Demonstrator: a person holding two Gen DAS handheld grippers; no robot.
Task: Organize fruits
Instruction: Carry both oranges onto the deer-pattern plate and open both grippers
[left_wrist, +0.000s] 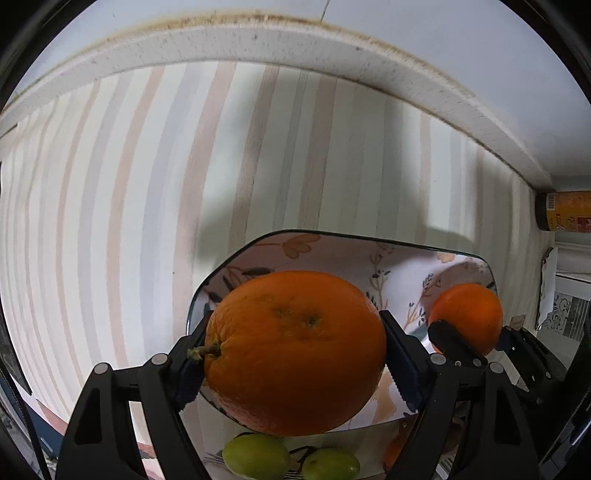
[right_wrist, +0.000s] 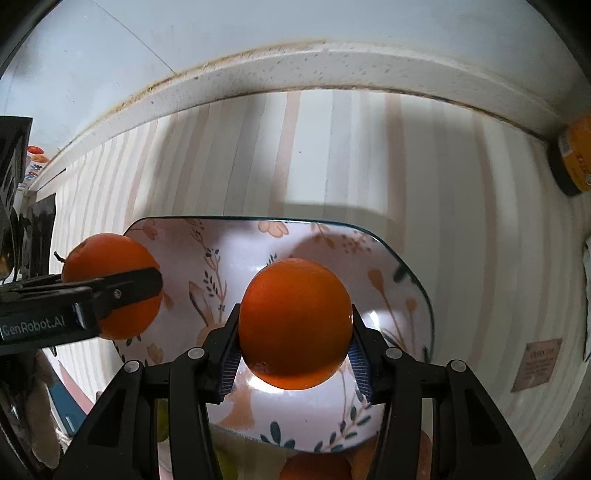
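Both oranges hang over the floral dish (right_wrist: 373, 236), so the coming move is a short drop straight down into it. The left hand-held gripper (left_wrist: 295, 354) is closed on a large orange (left_wrist: 295, 350), gripped across its width, with the stem (left_wrist: 201, 350) pointing toward the left finger. This orange sits above the dish's near left rim, partly outside it. The right hand-held gripper (right_wrist: 295, 328) is clamped on a smaller, rounder orange (right_wrist: 295, 323), held nearer the dish's middle. The right one therefore looks better placed to release first, while the left probably needs to shift inward over the dish.

The two grippers are side by side, close but apart; from the right wrist view the left gripper's finger crosses its orange at the dish's left edge.

The dish itself appears to hold nothing yet, though the oranges hide part of its floor. Below it, toward the camera, lie two green fruits (left_wrist: 288, 461), possibly grapes or small limes, and another orange (right_wrist: 314, 467) at the bottom edge. The dish rests on a striped surface (left_wrist: 110, 221), with a yellow-labelled bottle (left_wrist: 565, 210) at the far right.
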